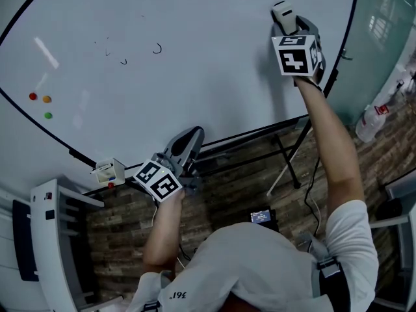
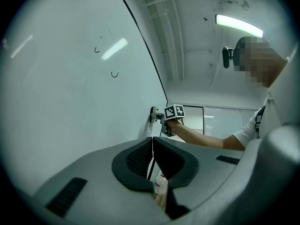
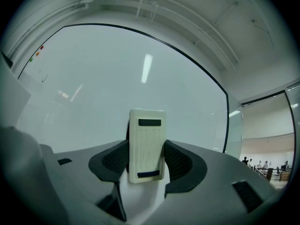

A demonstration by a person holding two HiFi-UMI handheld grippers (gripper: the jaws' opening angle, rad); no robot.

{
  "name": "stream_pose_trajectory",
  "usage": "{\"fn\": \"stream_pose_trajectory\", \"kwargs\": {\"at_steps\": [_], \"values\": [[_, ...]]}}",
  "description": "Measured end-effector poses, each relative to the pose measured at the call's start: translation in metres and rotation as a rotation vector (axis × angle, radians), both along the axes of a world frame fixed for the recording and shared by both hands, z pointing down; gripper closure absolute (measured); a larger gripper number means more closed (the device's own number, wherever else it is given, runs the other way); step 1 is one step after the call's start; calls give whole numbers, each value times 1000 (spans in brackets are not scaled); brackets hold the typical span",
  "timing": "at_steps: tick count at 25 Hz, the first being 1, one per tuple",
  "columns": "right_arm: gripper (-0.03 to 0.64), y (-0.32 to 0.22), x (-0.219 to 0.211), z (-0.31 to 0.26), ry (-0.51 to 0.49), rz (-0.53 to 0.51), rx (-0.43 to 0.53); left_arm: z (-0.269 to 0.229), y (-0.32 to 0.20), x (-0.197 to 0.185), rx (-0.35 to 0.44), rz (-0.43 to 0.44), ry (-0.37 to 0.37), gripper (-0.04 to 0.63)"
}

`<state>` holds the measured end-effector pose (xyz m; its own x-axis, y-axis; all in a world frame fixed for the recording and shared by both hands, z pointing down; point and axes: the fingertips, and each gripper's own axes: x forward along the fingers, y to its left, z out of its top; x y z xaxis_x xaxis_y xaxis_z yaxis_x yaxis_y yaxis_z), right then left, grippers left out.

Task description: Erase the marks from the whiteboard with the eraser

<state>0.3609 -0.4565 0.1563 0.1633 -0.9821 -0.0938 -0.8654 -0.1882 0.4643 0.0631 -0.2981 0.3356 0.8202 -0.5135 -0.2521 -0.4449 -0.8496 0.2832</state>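
A large whiteboard (image 1: 195, 57) fills the head view, with a few small black marks (image 1: 156, 49) at its upper middle. My right gripper (image 1: 286, 15) is raised at the board's right side, shut on a cream eraser (image 3: 146, 144) that stands upright between its jaws and rests near or on the board (image 3: 117, 93). The eraser (image 1: 284, 10) is well to the right of the marks. My left gripper (image 1: 188, 142) hangs low by the board's bottom edge, shut with nothing held. In the left gripper view the marks (image 2: 114, 74) show on the board (image 2: 56, 102).
Red, orange and green magnets (image 1: 40, 103) sit at the board's left. A small box (image 1: 109, 171) hangs on the bottom frame. Black stand legs (image 1: 286, 155) cross below the board over a wood-pattern floor. A spray bottle (image 1: 372, 121) is at right, a white rack (image 1: 55, 239) at lower left.
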Motion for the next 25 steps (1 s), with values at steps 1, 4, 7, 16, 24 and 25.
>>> {"fn": "stream_pose_trajectory", "kwargs": {"at_steps": [1,4,7,16,24,25], "values": [[365,0,1,0,-3,2,1,0,1,-1,-2,-2,1,588],[365,0,1,0,-21,3,12,1,3,-10,-5,-10,1,588],[365,2,2,1,-65,6,13,2,5,-22,-8,-22,2,588],[365,18,-6,-6,-160,-10,55,-4,6,-58,-10,-59,12,588],[365,28,-104,-14,-50,-139,50,-9,15,-83,-3,-59,11,588],[365,29,-117,-15,-41,-149,50,-10,15,-90,-1,-62,13,588]]}}
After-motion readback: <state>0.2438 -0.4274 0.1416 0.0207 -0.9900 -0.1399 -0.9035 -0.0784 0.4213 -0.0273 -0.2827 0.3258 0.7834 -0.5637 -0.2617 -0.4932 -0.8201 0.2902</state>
